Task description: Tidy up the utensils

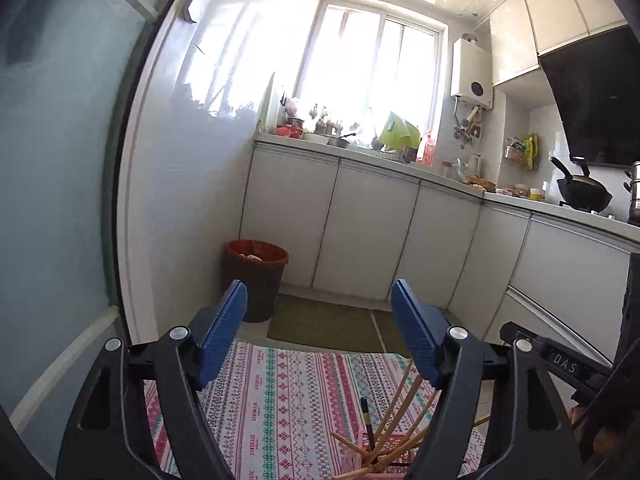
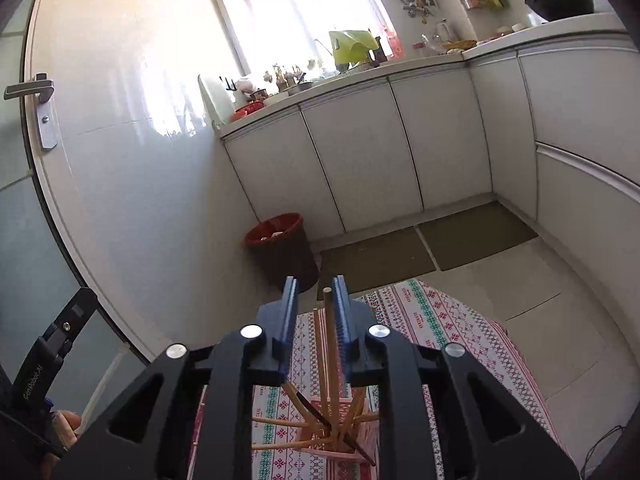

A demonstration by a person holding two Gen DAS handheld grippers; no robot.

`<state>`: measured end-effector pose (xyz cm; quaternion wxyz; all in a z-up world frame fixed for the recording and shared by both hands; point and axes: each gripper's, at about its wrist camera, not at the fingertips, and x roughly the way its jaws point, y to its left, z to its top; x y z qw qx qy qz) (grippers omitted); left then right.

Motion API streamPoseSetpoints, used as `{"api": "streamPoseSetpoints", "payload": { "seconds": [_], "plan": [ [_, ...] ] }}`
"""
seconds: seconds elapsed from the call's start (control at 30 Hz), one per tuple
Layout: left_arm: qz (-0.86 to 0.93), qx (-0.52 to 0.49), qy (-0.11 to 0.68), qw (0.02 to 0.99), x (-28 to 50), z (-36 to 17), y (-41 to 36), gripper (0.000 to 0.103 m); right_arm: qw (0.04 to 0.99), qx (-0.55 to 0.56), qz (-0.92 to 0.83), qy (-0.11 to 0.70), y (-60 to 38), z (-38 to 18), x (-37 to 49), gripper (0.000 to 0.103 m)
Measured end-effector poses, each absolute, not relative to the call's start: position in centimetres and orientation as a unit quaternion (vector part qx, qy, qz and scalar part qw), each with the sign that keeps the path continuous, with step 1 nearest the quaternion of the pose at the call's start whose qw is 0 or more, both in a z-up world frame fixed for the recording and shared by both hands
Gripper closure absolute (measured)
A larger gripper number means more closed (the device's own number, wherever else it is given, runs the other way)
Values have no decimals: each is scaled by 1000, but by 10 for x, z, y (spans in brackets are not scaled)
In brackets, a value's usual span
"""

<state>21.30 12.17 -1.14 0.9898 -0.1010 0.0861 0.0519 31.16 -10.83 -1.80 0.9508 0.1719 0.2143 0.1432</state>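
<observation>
A small kitchen seen from two handheld grippers, both low over a table spread with a patterned cloth (image 2: pixel 432 316). On the cloth stands a pink holder (image 2: pixel 340 428) with wooden chopsticks (image 2: pixel 331 364) fanned out of it. In the right wrist view the right gripper (image 2: pixel 316 300) has its blue jaws only slightly parted, and one chopstick rises nearly upright through the gap, its blunt tip showing at about 12 o'clock from the holder, just above the jaw ends. The stick's long axis runs up and down the view, roughly along the gap; it sits close to the right-hand pad, but whether that pad touches it cannot be told, and the left-hand pad stands clear of it. In the left wrist view the left gripper (image 1: pixel 318 312) is spread wide and holds nothing; the same holder (image 1: pixel 380 456) lies at about 5 o'clock from its open jaws, below and beside the right-hand finger, with sticks leaning towards 1 o'clock. The right gripper is judged the nearer one to the upright stick, so the coming move likely turns on its jaws either closing on or letting go of that stick.
</observation>
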Motion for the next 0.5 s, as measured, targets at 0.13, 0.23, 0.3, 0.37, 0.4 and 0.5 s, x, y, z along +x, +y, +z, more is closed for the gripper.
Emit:
{"api": "streamPoseSetpoints", "payload": {
  "seconds": [0.13,0.23,0.3,0.37,0.4,0.5],
  "plan": [
    [71,-79,74,992,195,1,110,16,960,152,121,203,-118,-4,288,75],
    [86,-74,64,991,173,4,97,7,968,122,98,196,-125,8,263,64],
    [86,-72,81,990,162,6,89,7,972,106,87,189,-129,14,244,56],
    [79,-72,103,989,154,7,82,7,975,93,81,186,-134,19,223,49],
    [79,-73,109,988,149,8,78,7,976,90,79,184,-136,20,214,45],
    [78,-67,116,988,131,9,67,7,977,81,79,182,-143,24,184,31]
  ]
}}
